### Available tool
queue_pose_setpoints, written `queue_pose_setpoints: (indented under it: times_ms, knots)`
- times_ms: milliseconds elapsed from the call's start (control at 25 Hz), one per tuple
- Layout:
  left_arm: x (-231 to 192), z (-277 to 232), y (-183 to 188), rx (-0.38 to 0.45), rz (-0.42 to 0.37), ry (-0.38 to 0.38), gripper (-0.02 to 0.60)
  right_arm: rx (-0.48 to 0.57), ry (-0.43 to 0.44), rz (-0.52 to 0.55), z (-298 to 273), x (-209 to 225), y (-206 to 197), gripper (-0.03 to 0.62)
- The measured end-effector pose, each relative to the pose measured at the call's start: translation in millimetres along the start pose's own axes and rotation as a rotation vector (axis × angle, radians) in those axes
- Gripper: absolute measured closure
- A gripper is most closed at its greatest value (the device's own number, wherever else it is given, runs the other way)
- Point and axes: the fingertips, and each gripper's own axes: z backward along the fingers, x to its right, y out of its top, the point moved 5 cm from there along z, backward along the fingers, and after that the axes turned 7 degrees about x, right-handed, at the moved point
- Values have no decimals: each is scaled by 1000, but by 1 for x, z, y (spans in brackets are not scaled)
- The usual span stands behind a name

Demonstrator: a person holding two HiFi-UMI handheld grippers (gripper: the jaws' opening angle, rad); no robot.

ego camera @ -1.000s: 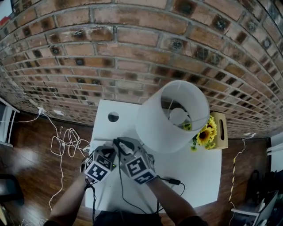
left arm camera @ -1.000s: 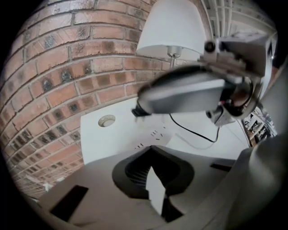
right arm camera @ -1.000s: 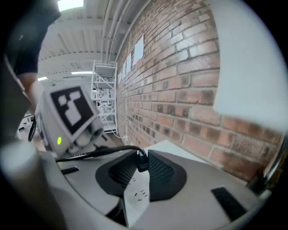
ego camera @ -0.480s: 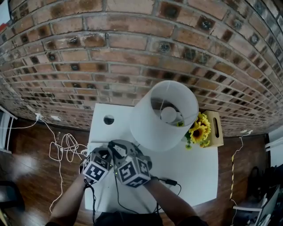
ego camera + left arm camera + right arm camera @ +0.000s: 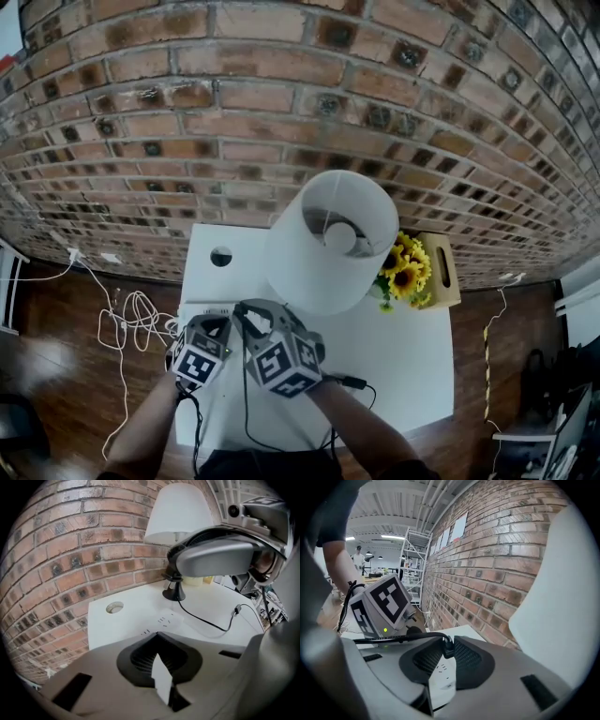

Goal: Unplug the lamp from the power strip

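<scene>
Head view hides grips; right tool clamps plug, left tool clamps power strip.

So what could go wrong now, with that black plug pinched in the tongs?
The right tongs hold the plug only at their tips, so it might slip out. Its cord seems to lead to the lamp; a long pull could tip it. The power strip, pinched by the left tongs, could jerk if the plug sticks.
</scene>
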Motion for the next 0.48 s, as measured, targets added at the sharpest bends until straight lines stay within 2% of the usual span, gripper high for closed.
queue_pose_setpoints:
  times_ms: [200, 400, 480]
  knots:
    - [-3, 1, 3, 15, 5, 9, 563, -11, -24, -9, 12, 1, -2, 514]
    - [3, -2, -2, 2, -41, 35, 563, -23, -37, -12, 20, 6, -2, 514]
    - [1, -4, -2, -1, -27, 30, 565, -29, -39, -14, 23, 7, -3, 514]
